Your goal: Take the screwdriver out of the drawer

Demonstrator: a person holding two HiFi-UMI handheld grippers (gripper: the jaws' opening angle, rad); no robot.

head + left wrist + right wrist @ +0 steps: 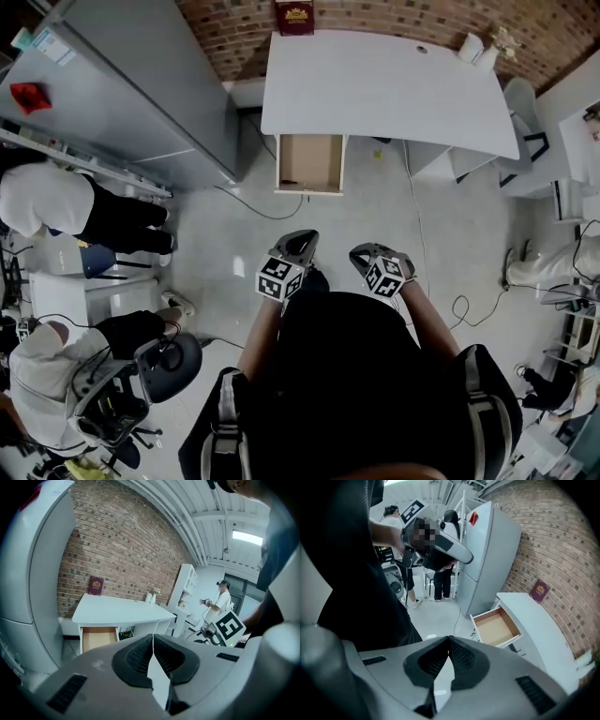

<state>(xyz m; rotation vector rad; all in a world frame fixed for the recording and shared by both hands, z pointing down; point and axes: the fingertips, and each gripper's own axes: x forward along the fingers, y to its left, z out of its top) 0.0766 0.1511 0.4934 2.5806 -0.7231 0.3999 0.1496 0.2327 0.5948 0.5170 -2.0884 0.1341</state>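
Both grippers are held low and close to the person's body, well apart from the white desk [375, 84] on the far side. The left gripper [298, 246] [153, 637] has its jaws closed tip to tip on nothing, and so does the right gripper [361, 251] [449, 639]. The desk's wooden drawer [314, 155] stands pulled open. What may be the screwdriver [286, 181], only a dark speck, lies in its near left corner.

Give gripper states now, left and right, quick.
Grey left gripper: closed, jaw tips together, holding nothing.
Grey right gripper: closed, jaw tips together, holding nothing.
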